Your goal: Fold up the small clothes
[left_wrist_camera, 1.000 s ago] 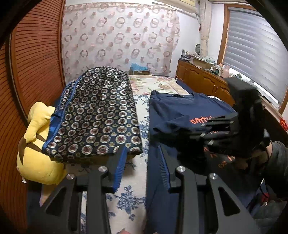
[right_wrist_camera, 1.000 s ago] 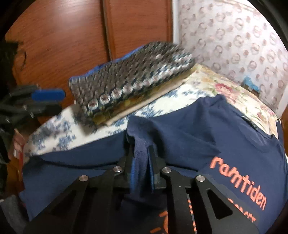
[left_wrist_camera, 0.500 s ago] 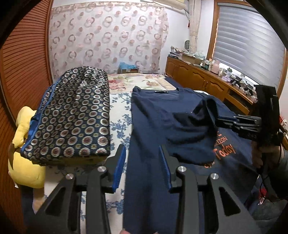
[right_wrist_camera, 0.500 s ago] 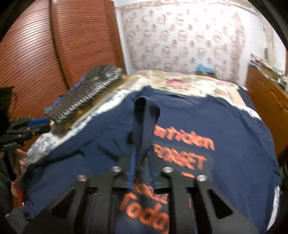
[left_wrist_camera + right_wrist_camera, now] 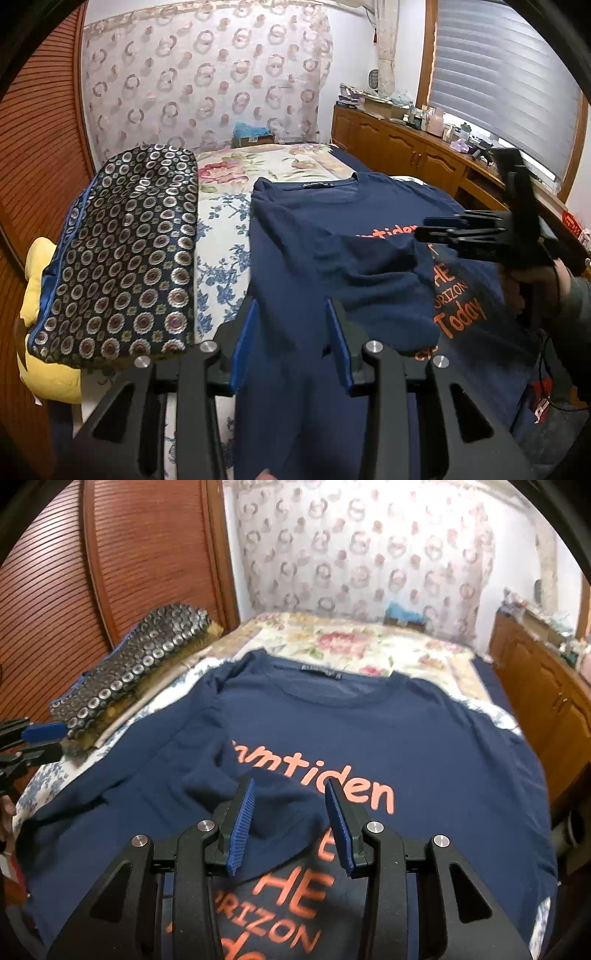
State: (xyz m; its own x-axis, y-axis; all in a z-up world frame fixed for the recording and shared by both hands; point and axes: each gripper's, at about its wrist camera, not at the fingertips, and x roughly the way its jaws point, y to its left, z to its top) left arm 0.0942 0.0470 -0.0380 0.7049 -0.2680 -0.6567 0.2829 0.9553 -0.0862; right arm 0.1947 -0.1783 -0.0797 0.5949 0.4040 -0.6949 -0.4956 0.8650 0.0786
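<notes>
A navy T-shirt (image 5: 424, 746) with orange lettering lies face up on the floral bedspread (image 5: 354, 642), collar at the far end, so its long axis runs straight away from both grippers. Its soft left sleeve (image 5: 258, 808) lies folded in over the chest, directly under the right gripper (image 5: 290, 819), whose jaws are opening, pads clear of the cloth. The left gripper (image 5: 291, 347) hovers part open and empty over the shirt's left edge, beside a folded, circle-patterned quilt (image 5: 122, 251).
</notes>
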